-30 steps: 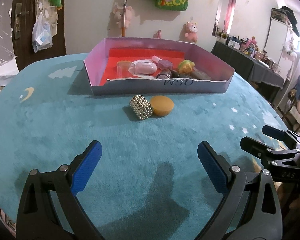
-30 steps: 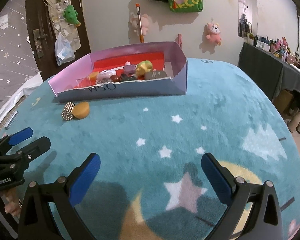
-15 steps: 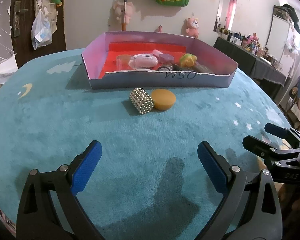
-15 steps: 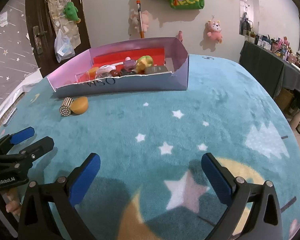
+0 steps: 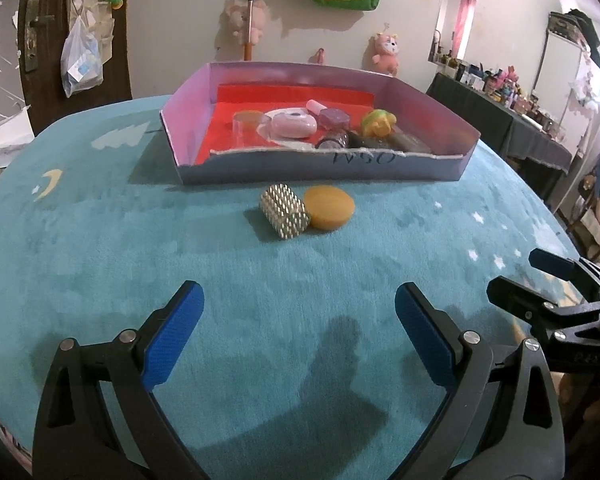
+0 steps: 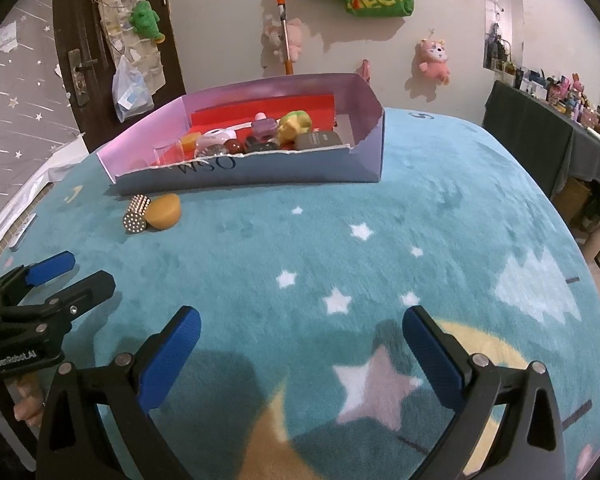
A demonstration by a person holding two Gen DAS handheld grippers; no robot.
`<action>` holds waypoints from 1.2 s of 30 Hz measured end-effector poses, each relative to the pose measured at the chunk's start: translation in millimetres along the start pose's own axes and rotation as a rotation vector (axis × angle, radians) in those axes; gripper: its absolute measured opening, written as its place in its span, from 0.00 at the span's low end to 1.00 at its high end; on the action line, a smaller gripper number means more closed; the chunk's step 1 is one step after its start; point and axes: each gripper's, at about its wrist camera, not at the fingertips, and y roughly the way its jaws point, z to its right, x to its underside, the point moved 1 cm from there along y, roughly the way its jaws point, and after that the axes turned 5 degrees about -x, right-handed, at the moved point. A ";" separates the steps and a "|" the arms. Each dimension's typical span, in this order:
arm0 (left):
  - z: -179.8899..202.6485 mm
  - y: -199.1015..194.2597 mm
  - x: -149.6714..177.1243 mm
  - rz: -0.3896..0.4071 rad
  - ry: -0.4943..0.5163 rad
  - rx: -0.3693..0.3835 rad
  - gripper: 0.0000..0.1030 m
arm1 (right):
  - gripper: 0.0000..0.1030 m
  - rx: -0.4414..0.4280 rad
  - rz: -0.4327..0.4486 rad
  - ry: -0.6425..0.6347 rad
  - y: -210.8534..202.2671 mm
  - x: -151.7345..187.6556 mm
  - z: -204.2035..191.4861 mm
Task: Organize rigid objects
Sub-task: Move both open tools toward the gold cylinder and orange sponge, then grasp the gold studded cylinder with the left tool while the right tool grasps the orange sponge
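Cardboard box point(image 5: 320, 168) holds a clutter of small items; my left tongs point(image 5: 298, 332) and right tongs point(image 6: 300, 340) gape empty.

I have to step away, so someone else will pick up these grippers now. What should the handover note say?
Left gripper: open, empty, above the teal cloth, aimed at the loose items.
Right gripper: open, empty, above the cloth further right.
Already in the pink box: several small objects.
Left outside, in front of the box: the silver bead cylinder and the orange disc, touching each other.
To do: put both in the box.
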 end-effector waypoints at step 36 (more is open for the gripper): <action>-59.3 52.3 -55.7 -0.119 0.077 -0.040 0.94 | 0.99 -0.308 -0.171 -0.181 83.7 -77.4 -50.6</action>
